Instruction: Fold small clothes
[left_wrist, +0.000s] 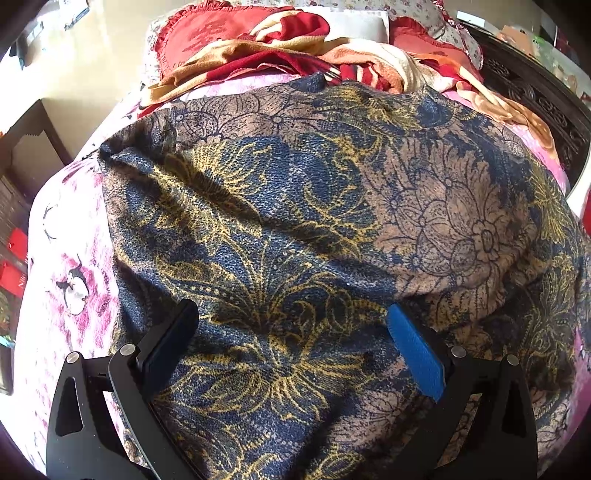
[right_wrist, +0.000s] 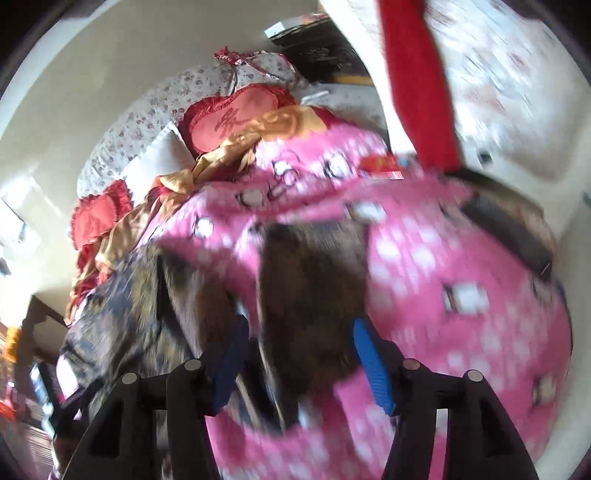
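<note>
A blue, gold and brown flower-patterned garment lies spread and wrinkled over the pink bed sheet. My left gripper hovers just above its near part, jaws wide open, nothing between them. In the blurred right wrist view, my right gripper is open with a dark fold of the same garment between its blue pads, which are not closed on it. More of the garment trails to the left.
A red and orange blanket and red frilled pillows are heaped at the head of the bed. A dark carved headboard runs along the right. The pink patterned sheet fills the right wrist view; a red strip hangs above.
</note>
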